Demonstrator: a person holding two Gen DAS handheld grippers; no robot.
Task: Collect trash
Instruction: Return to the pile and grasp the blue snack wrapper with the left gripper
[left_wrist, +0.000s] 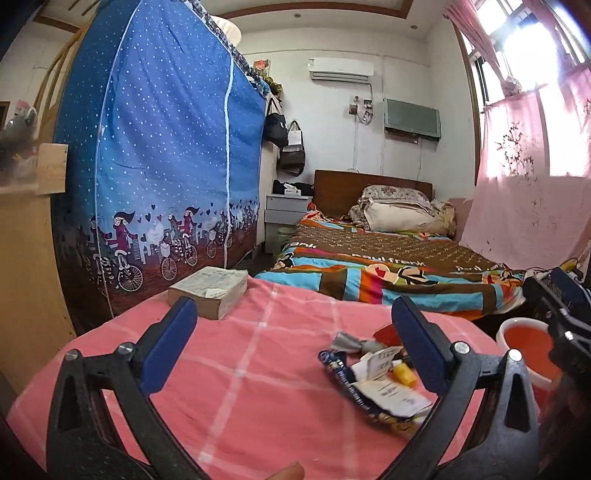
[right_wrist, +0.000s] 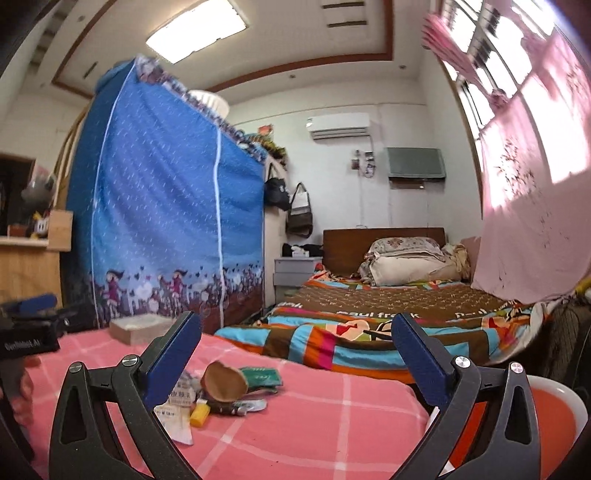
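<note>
A heap of trash (left_wrist: 376, 373) lies on the pink checked cloth (left_wrist: 258, 369): a blue wrapper, paper slips, grey foil and a small yellow piece. My left gripper (left_wrist: 295, 332) hangs open just above the cloth, the heap beside its right finger. In the right wrist view the same trash (right_wrist: 221, 395) shows a brown crumpled cup (right_wrist: 225, 382), a green packet (right_wrist: 264, 376) and papers. It lies low between the wide open fingers of my right gripper (right_wrist: 295, 354), nearer the left one. Neither gripper holds anything.
An orange bin with a white rim (left_wrist: 526, 354) stands off the cloth's right edge, seen too as the bin (right_wrist: 554, 406). A thick book (left_wrist: 210, 291) lies at the far left corner. Beyond are a bed (left_wrist: 388, 258) and a blue fabric wardrobe (left_wrist: 159, 166).
</note>
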